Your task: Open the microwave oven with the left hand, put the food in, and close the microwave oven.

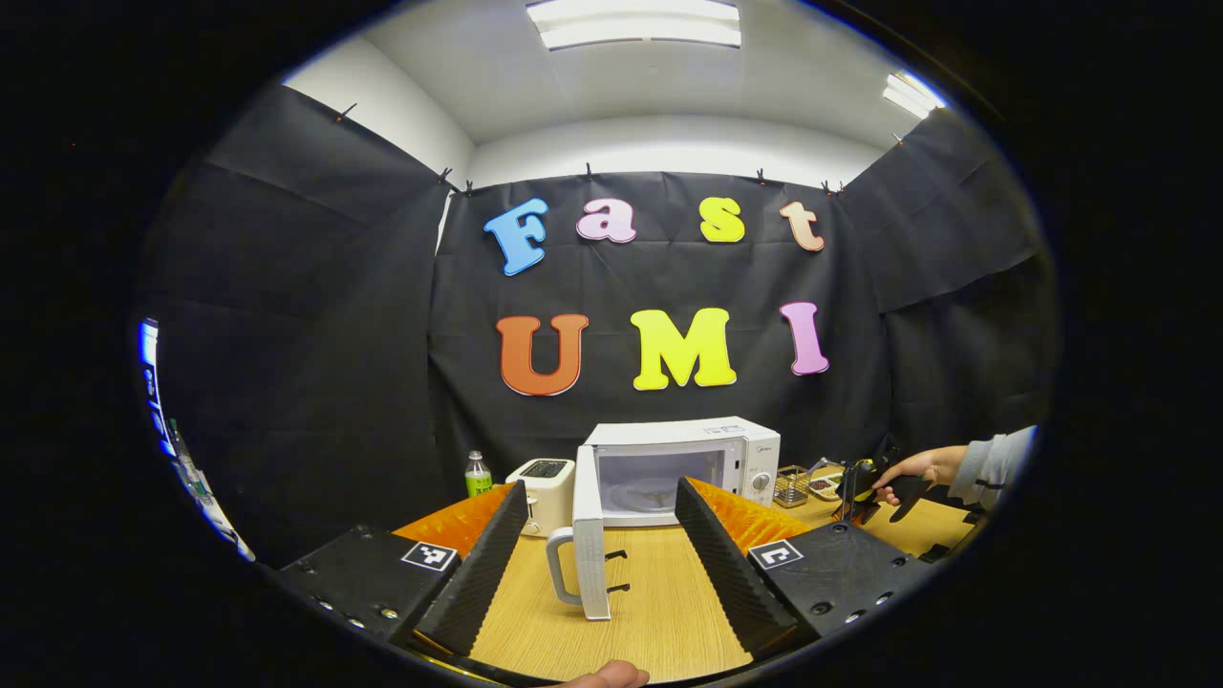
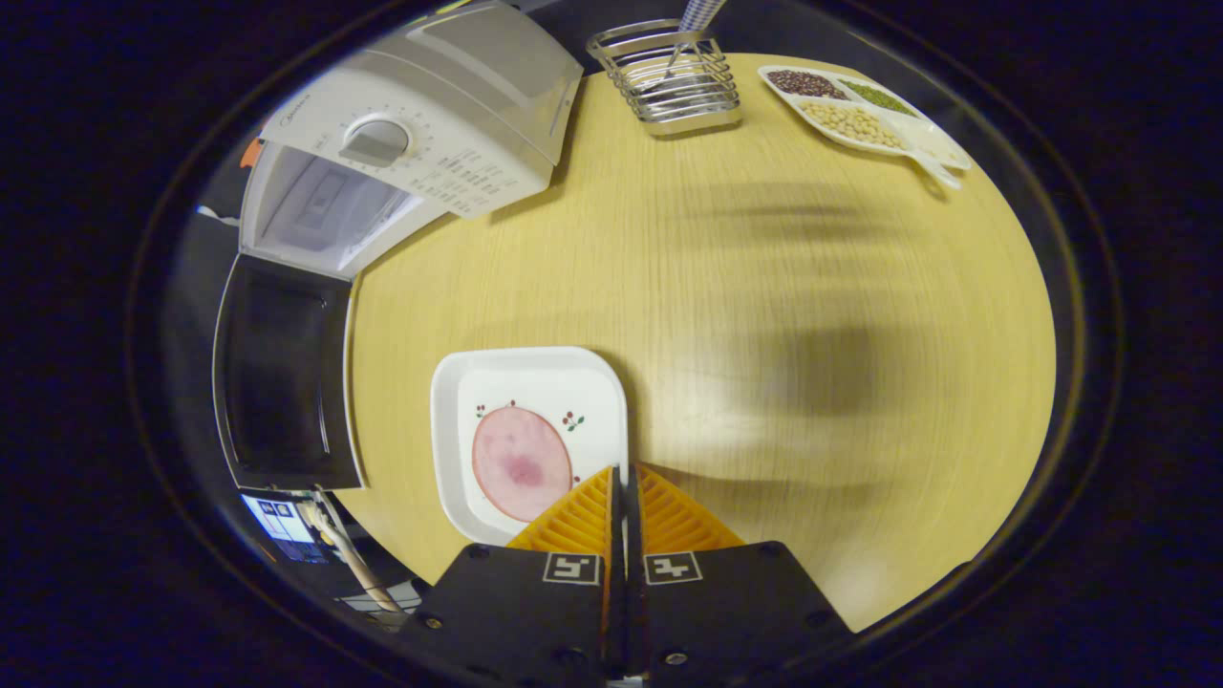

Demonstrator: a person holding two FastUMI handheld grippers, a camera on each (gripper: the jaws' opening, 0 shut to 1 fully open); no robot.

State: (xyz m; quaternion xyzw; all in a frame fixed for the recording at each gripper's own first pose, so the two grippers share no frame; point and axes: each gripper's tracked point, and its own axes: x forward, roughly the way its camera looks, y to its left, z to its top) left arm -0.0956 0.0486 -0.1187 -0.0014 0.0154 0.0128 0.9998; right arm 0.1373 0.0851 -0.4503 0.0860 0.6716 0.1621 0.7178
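Left gripper (image 1: 600,497): fingers spread wide, nothing between them, facing the microwave (image 1: 680,468).
Microwave door (image 1: 590,535): swung open, edge-on between the fingers.
Right gripper (image 2: 626,478): fingers closed together, tips at the plate's right edge; whether they pinch the rim, cannot tell.
Plate (image 2: 528,435): on the wooden table (image 2: 783,287), beside the open door.
Food: ham slice (image 2: 521,462) lying on the plate.

The left gripper view looks level across the tabletop (image 1: 659,612) from low and some way back, facing the microwave (image 1: 683,468) at 12 o'clock. The right gripper view looks steeply down from above, close over the plate (image 2: 530,440) at 6 o'clock. Both views share the microwave and the tabletop, the microwave lying at 10 o'clock in the second.
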